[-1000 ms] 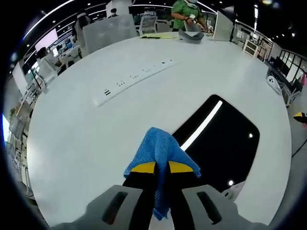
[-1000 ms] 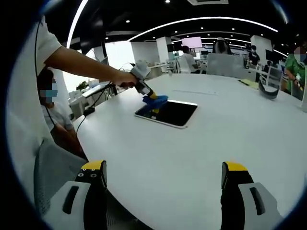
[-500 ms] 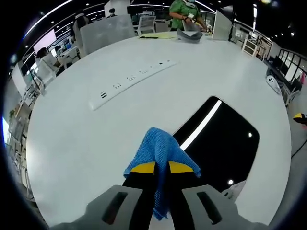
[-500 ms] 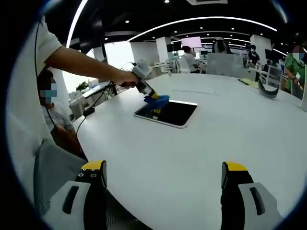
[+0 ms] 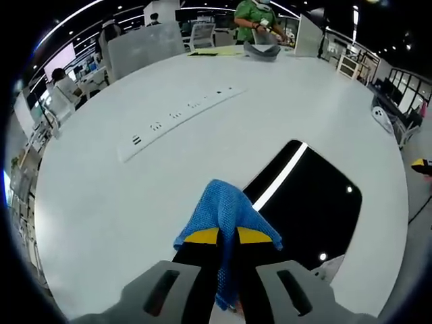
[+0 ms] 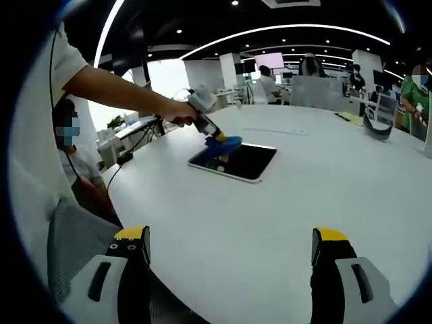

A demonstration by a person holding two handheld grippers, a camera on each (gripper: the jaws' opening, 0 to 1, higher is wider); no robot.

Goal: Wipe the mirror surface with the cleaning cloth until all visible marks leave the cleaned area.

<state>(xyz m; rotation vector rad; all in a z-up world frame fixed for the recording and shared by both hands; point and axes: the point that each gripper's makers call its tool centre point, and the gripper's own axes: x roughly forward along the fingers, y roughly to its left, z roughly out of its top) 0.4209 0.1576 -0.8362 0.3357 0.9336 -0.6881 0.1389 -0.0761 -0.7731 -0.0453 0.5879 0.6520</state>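
One claw, my left claw [image 5: 228,237], pinching the cloth [image 5: 226,212], has crept further over the mirror [image 5: 307,206]; wiping continues. Right claw [image 6: 229,253] spread, idle.

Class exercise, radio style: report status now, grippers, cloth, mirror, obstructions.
Left gripper shut on blue woven cloth, at dark rectangular mirror's near edge. Right gripper open, empty, well back. Nothing on the mirror.

A white counter [image 5: 101,196] carries a long power strip [image 5: 177,115] at left; a grey helmet [image 5: 262,50] sits far off.
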